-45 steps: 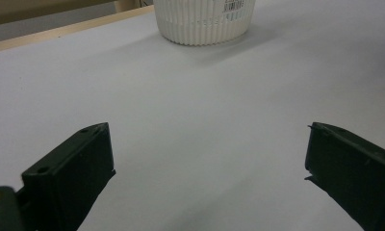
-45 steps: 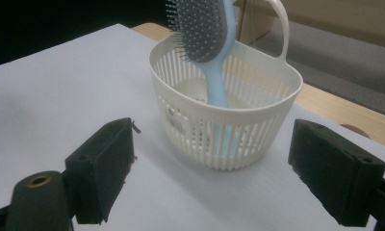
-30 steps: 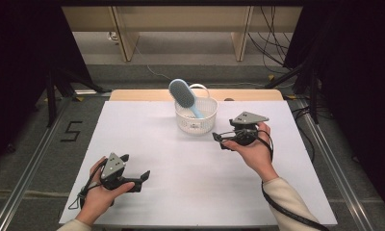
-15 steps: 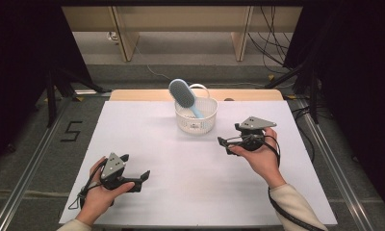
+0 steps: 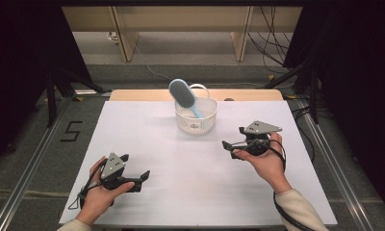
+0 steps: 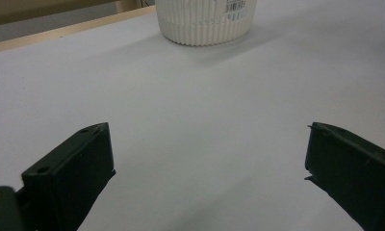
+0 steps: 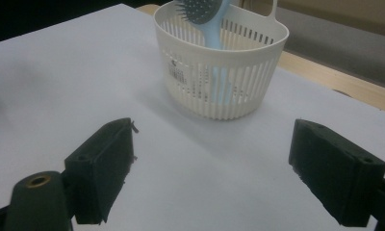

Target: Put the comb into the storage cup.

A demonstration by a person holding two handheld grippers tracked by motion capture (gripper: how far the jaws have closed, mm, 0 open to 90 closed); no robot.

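Hairbrush (image 5: 182, 95) stands tilted in white basket (image 5: 195, 115) at table's (image 5: 181, 202) far middle; handle mostly hidden behind slats, head cut off at top in right gripper view. Right gripper (image 5: 231, 147) & left gripper (image 5: 140, 179) both spread wide, holding nothing, well apart from basket.

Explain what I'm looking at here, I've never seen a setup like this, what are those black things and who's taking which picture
A person sits at a white table and holds a hand tool in each hand. Each tool is a gripper with two black jaws. The left gripper and the right gripper both stand open and hold nothing.

The high view comes from a fixed camera above the table. The other two pictures come from small cameras that ride on the grippers, so the black blocks at the bottom are that gripper's own jaws.

On the table stands a white slatted basket with a handle. A light blue hairbrush stands in it, handle down and bristle head sticking out above the rim.
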